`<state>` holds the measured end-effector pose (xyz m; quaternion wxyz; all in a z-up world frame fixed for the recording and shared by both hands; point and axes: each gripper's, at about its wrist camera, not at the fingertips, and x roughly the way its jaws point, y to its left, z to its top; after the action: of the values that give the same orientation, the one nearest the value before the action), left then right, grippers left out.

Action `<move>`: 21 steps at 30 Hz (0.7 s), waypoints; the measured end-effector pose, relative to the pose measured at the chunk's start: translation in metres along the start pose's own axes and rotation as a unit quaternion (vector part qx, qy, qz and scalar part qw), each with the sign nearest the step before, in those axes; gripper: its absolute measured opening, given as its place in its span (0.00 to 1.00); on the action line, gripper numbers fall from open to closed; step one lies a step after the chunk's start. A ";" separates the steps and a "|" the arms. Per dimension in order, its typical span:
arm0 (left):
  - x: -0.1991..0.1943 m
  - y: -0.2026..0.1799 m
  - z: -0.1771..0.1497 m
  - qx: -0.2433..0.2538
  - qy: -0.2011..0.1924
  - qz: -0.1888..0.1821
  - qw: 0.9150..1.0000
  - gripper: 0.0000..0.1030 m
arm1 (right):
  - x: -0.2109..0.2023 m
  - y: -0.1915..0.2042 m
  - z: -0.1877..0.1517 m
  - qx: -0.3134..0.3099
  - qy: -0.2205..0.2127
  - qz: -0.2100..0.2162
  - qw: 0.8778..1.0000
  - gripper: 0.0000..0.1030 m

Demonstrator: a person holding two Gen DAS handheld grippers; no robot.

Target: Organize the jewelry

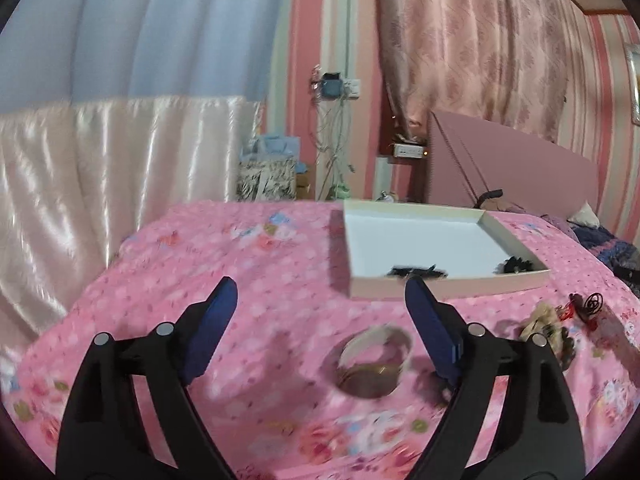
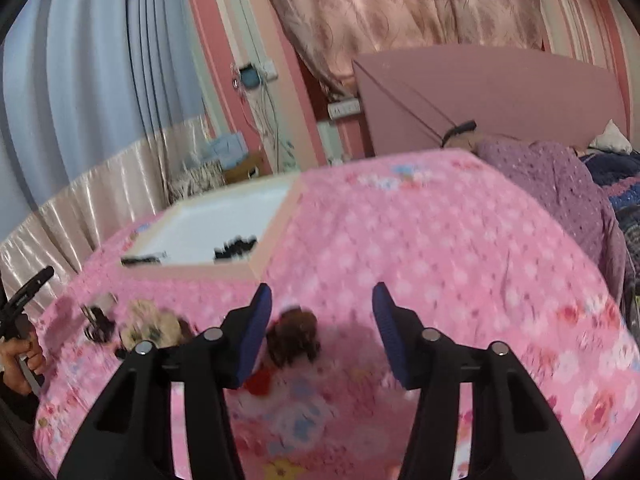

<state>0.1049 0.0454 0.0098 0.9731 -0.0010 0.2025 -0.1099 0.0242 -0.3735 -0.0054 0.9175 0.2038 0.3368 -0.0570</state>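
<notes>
left gripper (image 1: 320, 300): jaws spread, empty, over bangle (image 1: 374, 360) lying on pink bed cover (image 1: 240, 264) | right gripper (image 2: 322, 308): jaws spread, empty, brown hair piece (image 2: 292, 336) just beside its left finger | white tray (image 1: 416, 240) on bed holds two dark pieces (image 1: 418, 271) near front wall | more accessories (image 1: 548, 324) loose on cover, blurred

Counts — one shallow white box (image 1: 416, 240) holding two dark pieces (image 1: 418, 271), one bangle (image 1: 374, 362) on the bedspread, one brown furry piece (image 2: 292, 338), one beige furry piece (image 2: 150, 326) — other bits too blurred to count.
</notes>
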 end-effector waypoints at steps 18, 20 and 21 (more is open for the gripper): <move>0.014 -0.003 -0.017 0.000 0.034 -0.011 0.999 0.90 | 0.057 0.014 -0.018 0.000 0.115 0.018 0.993 0.08; 0.014 -0.001 -0.017 -0.003 0.034 -0.011 0.999 0.90 | 0.048 0.012 -0.019 0.009 0.095 0.022 0.995 0.07; 0.014 -0.002 -0.017 -0.005 0.034 -0.011 0.999 0.90 | 0.043 0.010 -0.018 0.014 0.081 0.021 0.996 0.06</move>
<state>0.1104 0.0416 -0.0109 0.9643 -0.0040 0.2362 -0.1199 0.0489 -0.3556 -0.0420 0.8853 0.2277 0.4047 -0.0261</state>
